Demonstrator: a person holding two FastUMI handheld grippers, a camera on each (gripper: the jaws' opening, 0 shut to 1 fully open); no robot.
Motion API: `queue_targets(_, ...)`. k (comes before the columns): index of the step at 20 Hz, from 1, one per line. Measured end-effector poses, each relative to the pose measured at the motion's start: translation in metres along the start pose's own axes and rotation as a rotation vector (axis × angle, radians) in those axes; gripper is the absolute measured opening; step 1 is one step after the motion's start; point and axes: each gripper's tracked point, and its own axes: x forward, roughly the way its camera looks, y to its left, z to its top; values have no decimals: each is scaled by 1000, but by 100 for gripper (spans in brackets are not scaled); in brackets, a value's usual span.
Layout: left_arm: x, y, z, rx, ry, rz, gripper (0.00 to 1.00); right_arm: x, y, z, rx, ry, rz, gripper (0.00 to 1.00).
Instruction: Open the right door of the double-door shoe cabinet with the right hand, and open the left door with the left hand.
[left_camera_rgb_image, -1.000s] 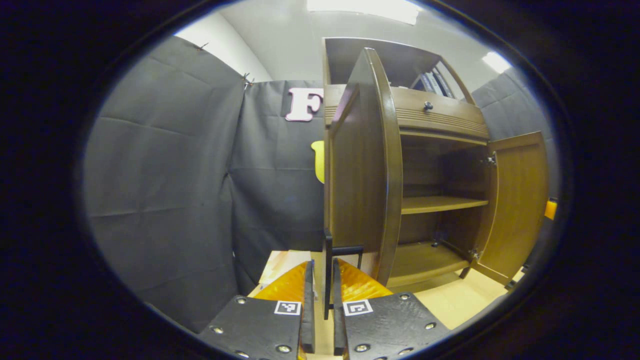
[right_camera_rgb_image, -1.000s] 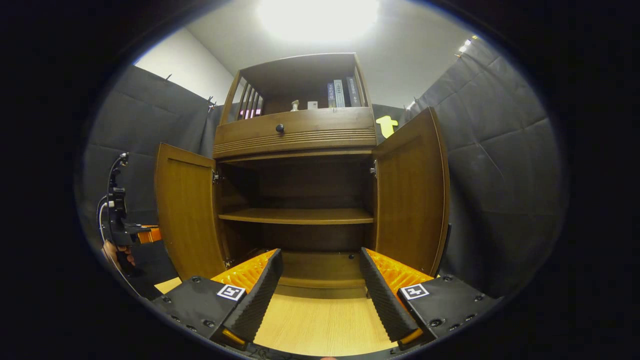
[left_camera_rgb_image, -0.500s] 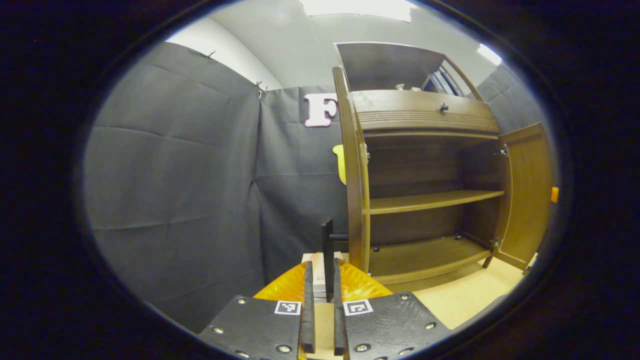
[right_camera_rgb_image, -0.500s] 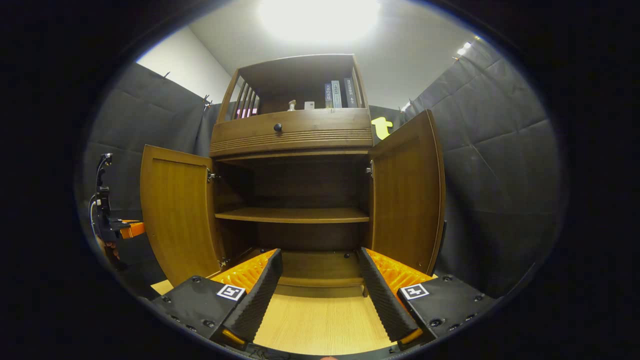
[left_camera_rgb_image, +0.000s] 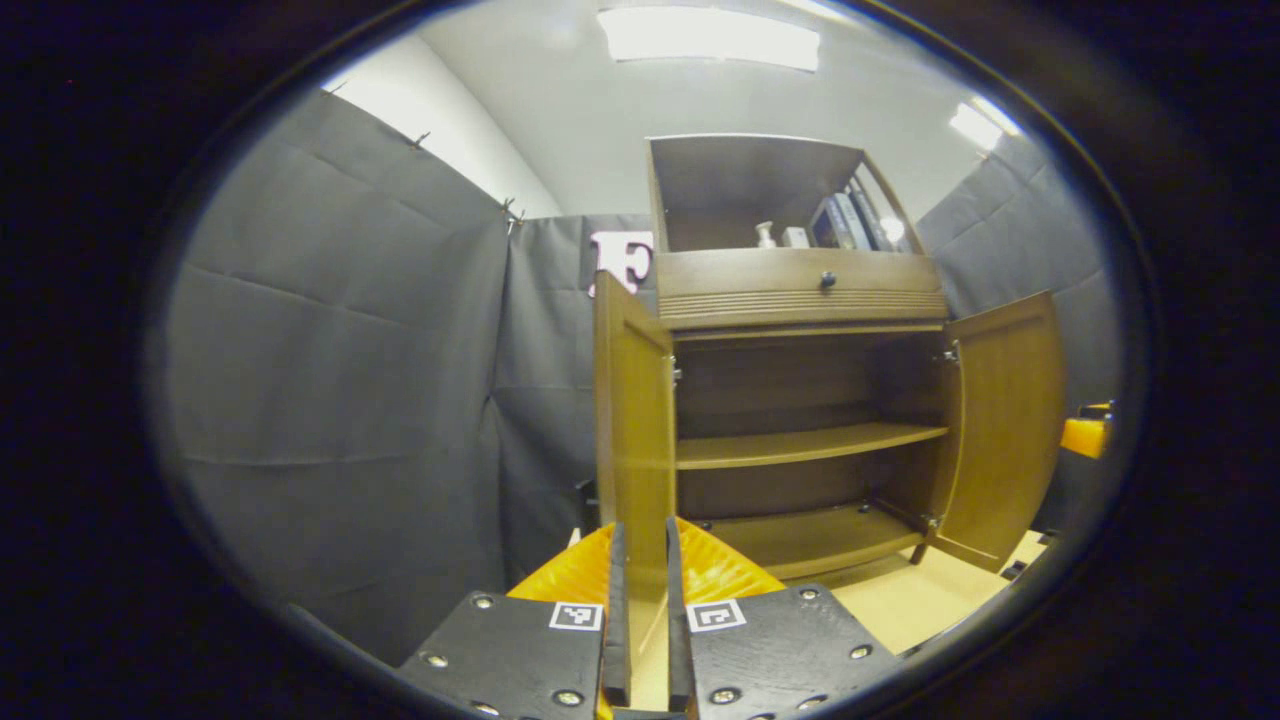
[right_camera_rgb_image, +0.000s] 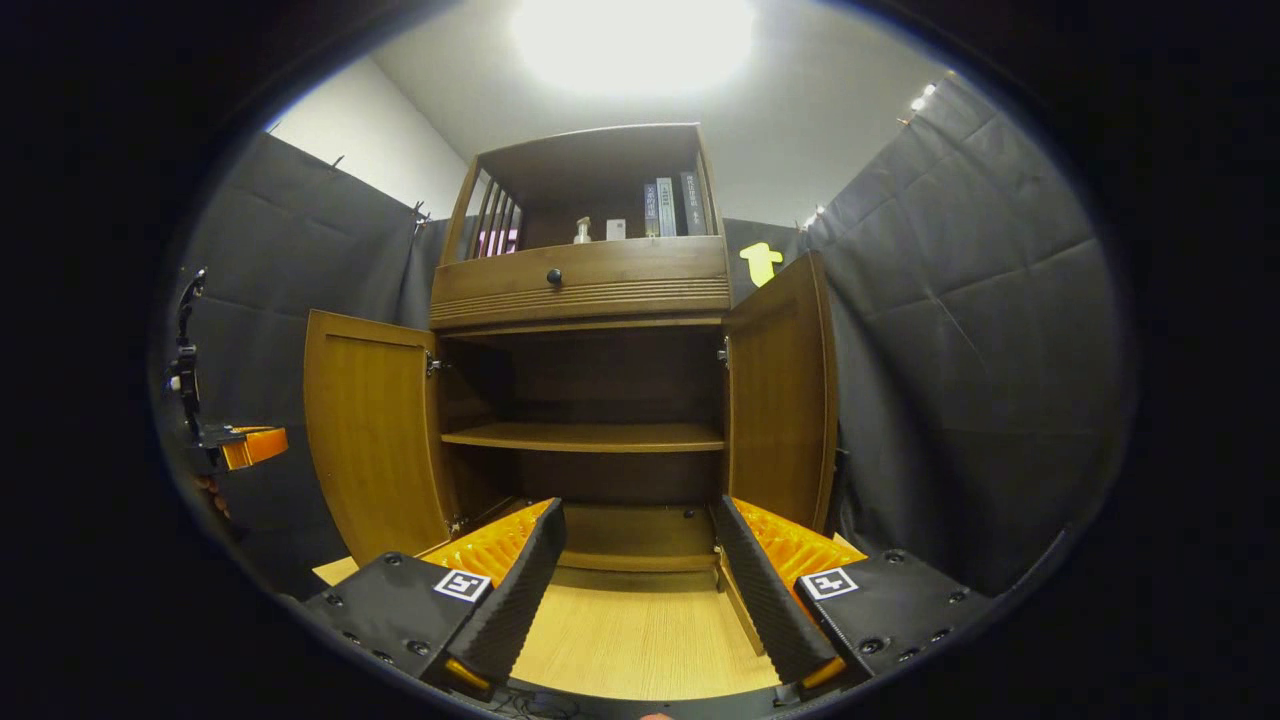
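Shoe cabinet (right_camera_rgb_image: 585, 290): stands on the pale wood floor (right_camera_rgb_image: 640, 640) against the booth wall, interior shelf (right_camera_rgb_image: 585, 435) bare.
Right door (right_camera_rgb_image: 780, 400): swung wide, well off the frame, its inner face toward the right gripper view.
Left door (right_camera_rgb_image: 370, 440): also swung out past square; in the left gripper view the same left door (left_camera_rgb_image: 632, 440) stands ahead, its lower edge just beyond the fingertips.
Right gripper (right_camera_rgb_image: 635, 590): jaws spread wide, holding nothing, hovering low before the cabinet's bottom board.
Left gripper (left_camera_rgb_image: 640, 620): fingers nearly together with a thin slot between; no handle is visible in that slot, so it reads as empty, though whether the tips brush the door edge cannot be told.
Task state: both doors look open, so the job seems done or nearly so.
Risk one: a door with no hold on it could drift back on its hinges if they are sprung, narrowing the opening.
Risk two: the left gripper sits close to the left door; a forward or sideways nudge could knock it shut or push it hard against its hinge stop.
Risk three: a careless sweep of the right gripper could clip the right door's lower corner.
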Motion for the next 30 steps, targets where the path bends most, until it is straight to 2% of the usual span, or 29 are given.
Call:
queue_targets(3,-21,-21,1,15,2,-11,19,-17,-8,-1,-9,-6,-11,96)
queue_targets(5,-32,-29,5,22,-3,-23,19,-27,-9,0,-10,-13,-11,92)
queue_targets(7,-39,-36,9,39,-17,-25,19,-34,-10,2,-20,-22,-11,97)
queue_targets(13,-59,-36,25,14,-47,-13,19,-50,-8,6,-13,-33,-1,97)
queue_targets(16,-61,-35,28,30,-53,-6,32,-53,-8,9,-7,-42,-1,97)
queue_targets(17,-62,-35,27,35,-51,-7,32,-53,-7,10,-5,-43,0,97)
queue_targets(21,-64,-35,28,62,-54,-4,100,-55,-4,9,0,-46,0,92)
queue_targets(22,-63,-37,26,63,-53,-5,100,-55,-3,9,-2,-45,1,96)
queue_targets(23,-64,-38,26,62,-53,-8,100,-54,-3,9,-4,-45,2,93)
queue_targets(25,-63,-38,26,56,-55,-5,100,-54,-3,10,-6,-46,2,97)
queue_targets(30,-63,-33,28,49,-63,13,100,-52,-4,10,-4,-50,-1,96)
